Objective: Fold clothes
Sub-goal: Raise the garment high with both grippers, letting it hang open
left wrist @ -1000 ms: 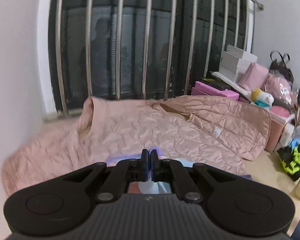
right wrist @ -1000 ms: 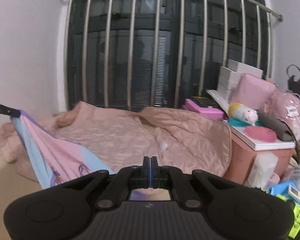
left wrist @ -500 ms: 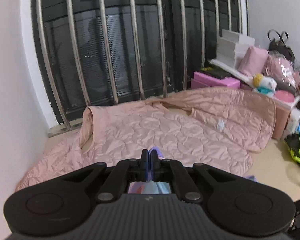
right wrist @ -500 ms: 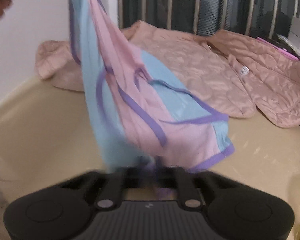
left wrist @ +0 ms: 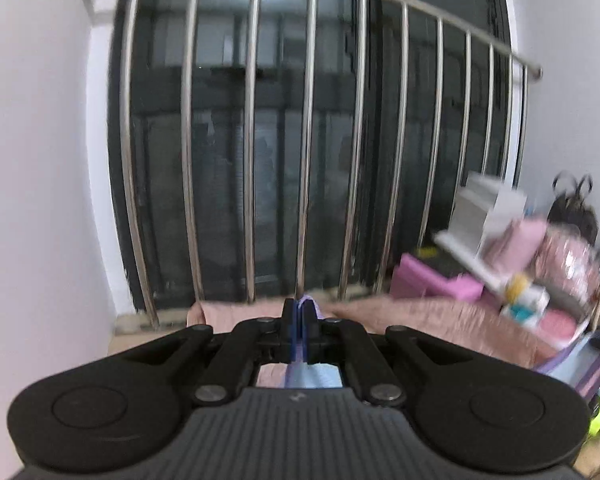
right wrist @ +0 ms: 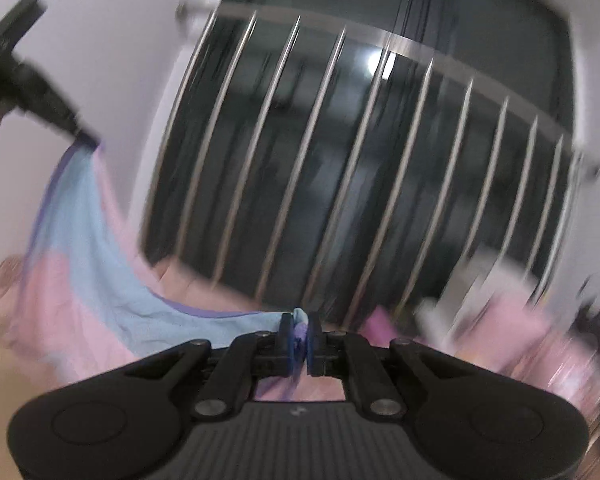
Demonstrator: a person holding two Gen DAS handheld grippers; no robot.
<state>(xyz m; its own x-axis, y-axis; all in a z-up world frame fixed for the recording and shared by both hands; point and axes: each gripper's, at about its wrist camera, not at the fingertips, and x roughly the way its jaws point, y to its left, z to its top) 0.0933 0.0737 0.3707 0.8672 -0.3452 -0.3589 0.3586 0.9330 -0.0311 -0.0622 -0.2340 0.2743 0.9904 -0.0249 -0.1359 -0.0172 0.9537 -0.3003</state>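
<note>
Left tongs [left wrist: 299, 312]: pressed together, pinching a purple-trimmed edge of the pink-and-blue garment [right wrist: 80, 264], which hangs below them. In the right wrist view the garment spans slack from the left tongs [right wrist: 85, 139], high at far left, down to the right tongs [right wrist: 299, 334], likewise clamped on its bunched edge. Beyond both tongs: a quilted pink jacket [left wrist: 428, 320], blurred, before a barred window [left wrist: 308, 140]. Right of them: pink boxes [left wrist: 436, 280], blurred.

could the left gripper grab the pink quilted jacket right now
Probably not. The left gripper is shut on the pink and blue garment, which the right gripper also pinches, held up in the air. The jacket lies below; it would have to let go first.
</note>
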